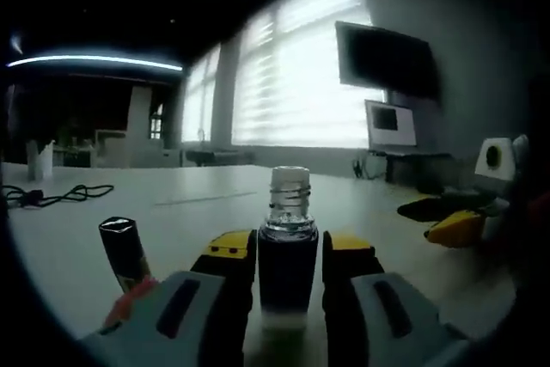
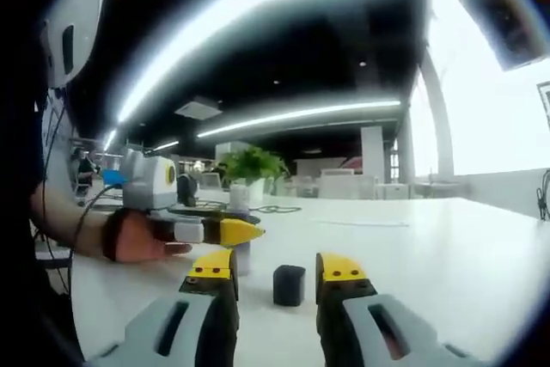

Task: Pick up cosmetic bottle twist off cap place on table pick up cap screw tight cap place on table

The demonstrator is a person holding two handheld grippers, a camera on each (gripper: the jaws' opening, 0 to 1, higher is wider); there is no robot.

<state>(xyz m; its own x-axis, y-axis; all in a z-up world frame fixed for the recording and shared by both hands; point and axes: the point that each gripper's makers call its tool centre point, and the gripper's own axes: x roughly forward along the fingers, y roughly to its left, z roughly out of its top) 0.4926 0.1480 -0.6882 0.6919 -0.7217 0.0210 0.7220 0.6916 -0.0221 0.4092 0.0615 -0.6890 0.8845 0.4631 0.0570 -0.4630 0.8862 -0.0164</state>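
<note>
- Left claw clamps the dark glass cosmetic bottle, threaded neck bare, upright on the white worktop.
- Right claw agape around the small black cap standing on the worktop.
- Step: cap pickup. Next: close, lift, screw on.

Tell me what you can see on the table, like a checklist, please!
Surface: white table, mostly bare.
Job's things: cosmetic bottle, dark body and clear threaded neck, cap off, upright between the left gripper's jaws. Small dark cap stands on the table, ahead of the right gripper's jaws.
Clutter: dark tube with a red part beside the left gripper; potted plant far back.
Grippers: left gripper shut on the bottle; right gripper open, holding nothing.
Cables: black cable lying on the table.
Surroundings: windows with blinds, wall screen, monitor, ceiling strip lights.
</note>
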